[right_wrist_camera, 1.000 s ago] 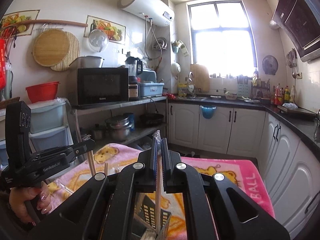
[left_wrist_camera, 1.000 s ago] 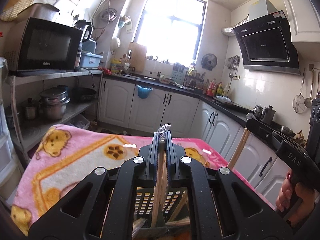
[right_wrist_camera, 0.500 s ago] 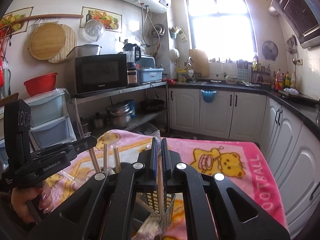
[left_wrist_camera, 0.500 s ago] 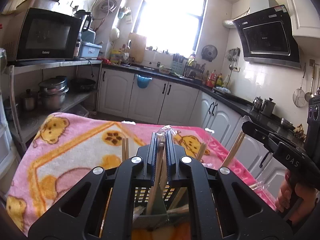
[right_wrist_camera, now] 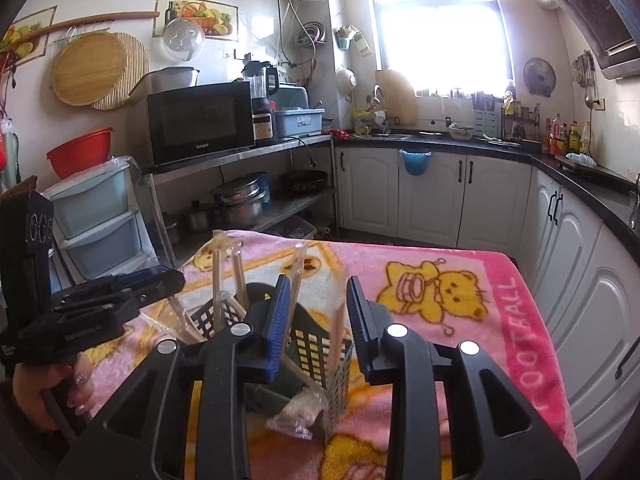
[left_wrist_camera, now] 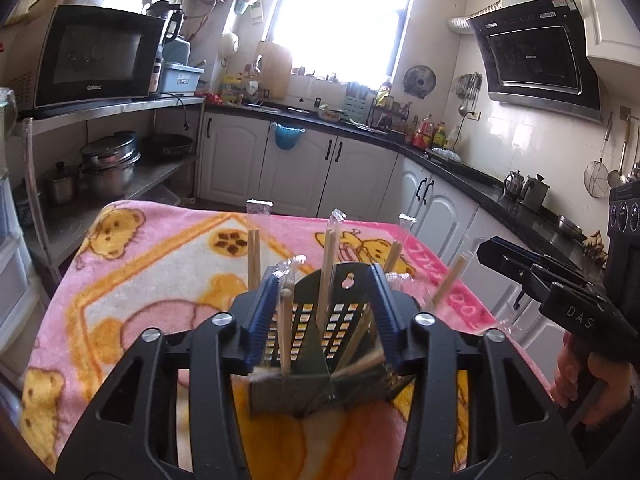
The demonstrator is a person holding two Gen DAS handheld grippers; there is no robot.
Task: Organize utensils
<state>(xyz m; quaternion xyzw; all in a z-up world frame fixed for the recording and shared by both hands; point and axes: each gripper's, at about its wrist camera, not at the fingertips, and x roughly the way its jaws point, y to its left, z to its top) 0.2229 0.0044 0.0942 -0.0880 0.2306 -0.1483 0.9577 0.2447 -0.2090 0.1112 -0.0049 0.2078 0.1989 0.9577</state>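
A black perforated utensil holder (left_wrist_camera: 320,320) stands on the pink bear blanket (left_wrist_camera: 160,280), with several plastic-wrapped wooden chopsticks (left_wrist_camera: 330,248) upright in it. My left gripper (left_wrist_camera: 326,280) hovers just over the holder. Its jaws are opening, and one wrapped chopstick pair (left_wrist_camera: 284,320) stands loose between them, close to the left pad, its lower end in the holder. In the right wrist view my right gripper (right_wrist_camera: 318,296) is also over the holder (right_wrist_camera: 316,344), jaws opening. A chopstick pair (right_wrist_camera: 340,328) stands free between its blue pads. Each gripper shows in the other's view (left_wrist_camera: 520,264) (right_wrist_camera: 120,292).
The blanket (right_wrist_camera: 460,280) covers a small table in a kitchen. A metal shelf with a microwave (right_wrist_camera: 200,120) and pots stands to the left, plastic drawers (right_wrist_camera: 100,220) beside it. White cabinets (right_wrist_camera: 440,192) line the back and right. A crumpled wrapper (right_wrist_camera: 304,408) lies by the holder.
Both grippers sank toward the holder and their jaws parted. The chopstick pairs they pinched now stand loose between the pads, lower ends in the holder.
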